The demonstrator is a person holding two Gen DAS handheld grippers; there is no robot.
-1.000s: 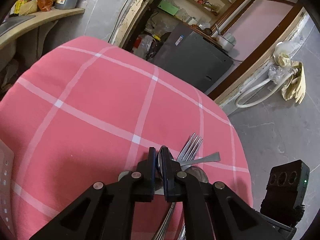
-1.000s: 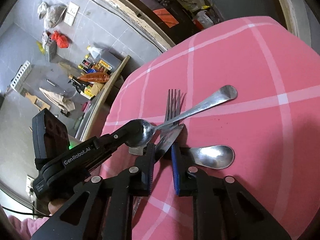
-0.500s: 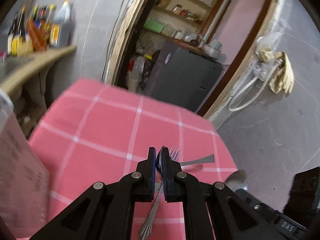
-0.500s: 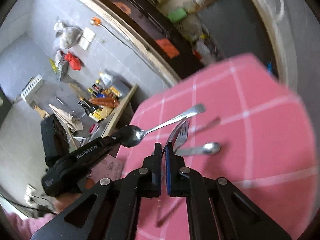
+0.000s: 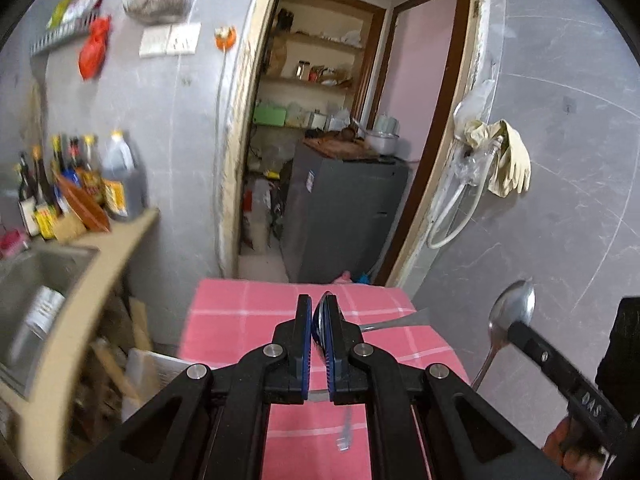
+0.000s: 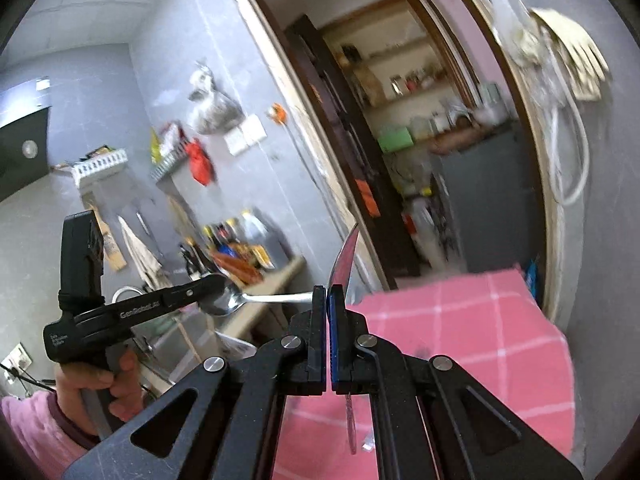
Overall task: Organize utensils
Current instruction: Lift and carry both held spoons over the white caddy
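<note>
**Desk:** While both tools hang above the pink checked tablecloth [image 5: 240, 320], what does each one carry?

**Photographer:** The left gripper [image 5: 317, 308] is pressed together on the bowl of a spoon [image 5: 396, 323]. The spoon's handle juts out level toward three o'clock in the left wrist view. The right gripper [image 6: 325, 296] is clamped just as tight on a second utensil [image 6: 346, 256], whose shiny end rises toward twelve o'clock.

**Desk:** Is that one a knife or a spoon?

**Photographer:** I cannot tell. From its own camera it reads as a curved blade, but from the left camera, at four o'clock, it looks like an oval bowl on a thin stem.

**Desk:** Where do the two sit relative to each other?

**Photographer:** In the right wrist view the left gripper is at nine o'clock, gripped by a hand [image 6: 100, 384] in a pink sleeve [image 6: 24, 432]. The spoon's handle reaches across to just beside the right fingers. The cloth lies below both, at six o'clock. Beyond it, at twelve, a doorway frames a grey cabinet [image 5: 344, 208].
</note>
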